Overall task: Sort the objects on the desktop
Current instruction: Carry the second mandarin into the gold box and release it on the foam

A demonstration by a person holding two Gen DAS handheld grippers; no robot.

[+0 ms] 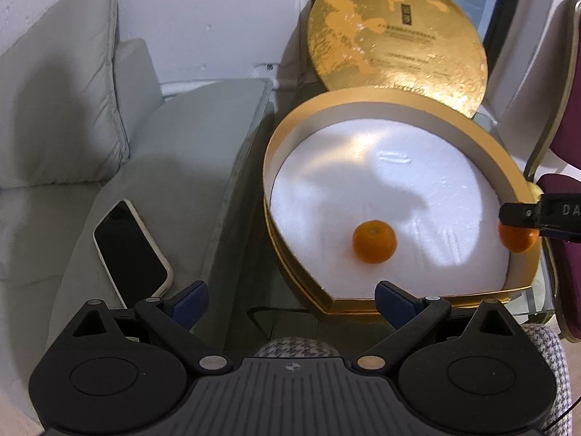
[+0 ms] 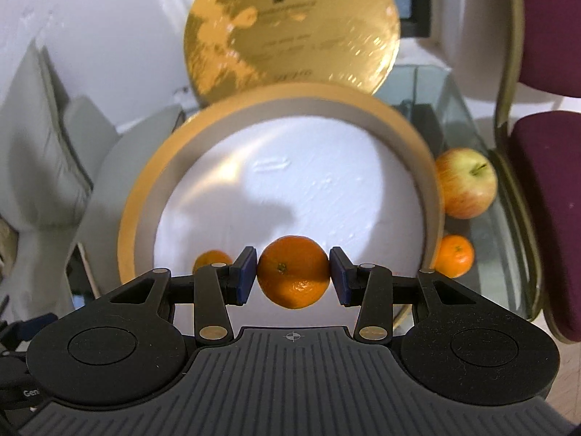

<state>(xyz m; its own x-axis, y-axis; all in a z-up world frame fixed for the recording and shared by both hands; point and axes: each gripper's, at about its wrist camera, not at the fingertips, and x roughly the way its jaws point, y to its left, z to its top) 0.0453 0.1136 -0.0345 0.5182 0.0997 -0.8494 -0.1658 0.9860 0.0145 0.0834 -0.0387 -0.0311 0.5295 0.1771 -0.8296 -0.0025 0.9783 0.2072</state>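
A round gold box (image 1: 483,138) with a white foam floor lies open on a glass table. One mandarin (image 1: 374,241) rests on the foam. My left gripper (image 1: 292,299) is open, hovering just short of the box's near rim with nothing between its fingers. My right gripper (image 2: 293,278) is shut on a second mandarin (image 2: 293,277), held over the box's near right side; it shows at the right edge of the left wrist view as the held mandarin (image 1: 517,238). The resting mandarin (image 2: 212,259) peeks out behind the right gripper's left finger.
The gold lid (image 1: 395,36) leans upright behind the box. An apple (image 2: 466,181) and a third mandarin (image 2: 454,256) lie on the glass table (image 2: 461,116) right of the box. A phone (image 1: 130,250) lies on the grey sofa (image 1: 72,145). A maroon chair (image 2: 544,200) stands at right.
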